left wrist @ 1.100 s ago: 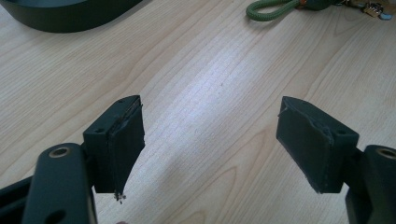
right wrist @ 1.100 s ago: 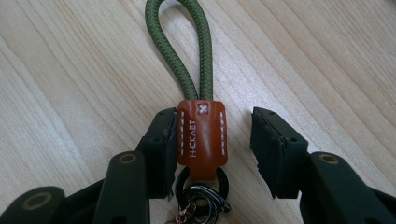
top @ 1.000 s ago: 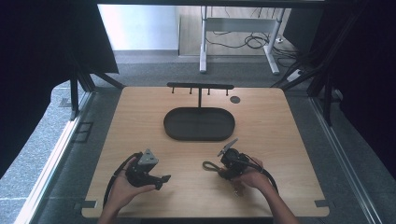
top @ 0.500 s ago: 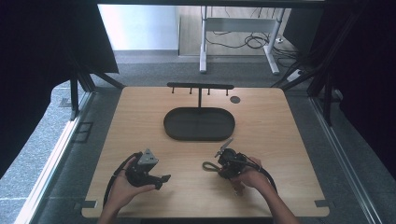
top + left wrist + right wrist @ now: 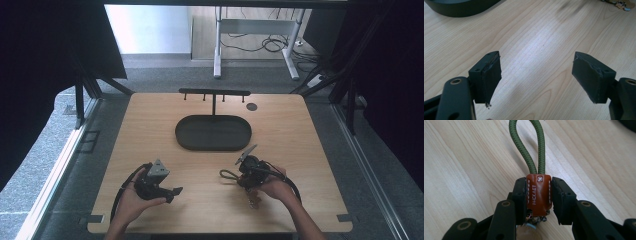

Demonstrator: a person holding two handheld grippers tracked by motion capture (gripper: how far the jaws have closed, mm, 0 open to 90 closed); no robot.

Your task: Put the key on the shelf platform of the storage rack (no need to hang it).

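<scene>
Right claw [image 5: 537, 200] is clamped on the brown leather tab [image 5: 538, 195] of a keychain, with the green cord loop [image 5: 530, 145] running out ahead of the jaws toward the top of the right gripper view. In the high view I see that same claw [image 5: 243, 172] at lower right of centre, low over the counter [image 5: 300, 150], the loop [image 5: 228, 174] lying just to its left. Left claw [image 5: 536, 77] is spread wide with nothing between its jaws, and sits at lower left of the high view [image 5: 175, 191].

I judge the job is to hang the loop on the black peg rack [image 5: 215, 93] at the top centre of the frame, behind the dark oval tray [image 5: 213, 132]. To do it well, I keep the squeeze firm on the leather, since the grip sits on the tab's sides and could slip. I lift clear of the tray rim, keep the loop forward and open, and bring it over one peg from the front. The small metal bits under the tab are too tucked away for me to make out.
</scene>
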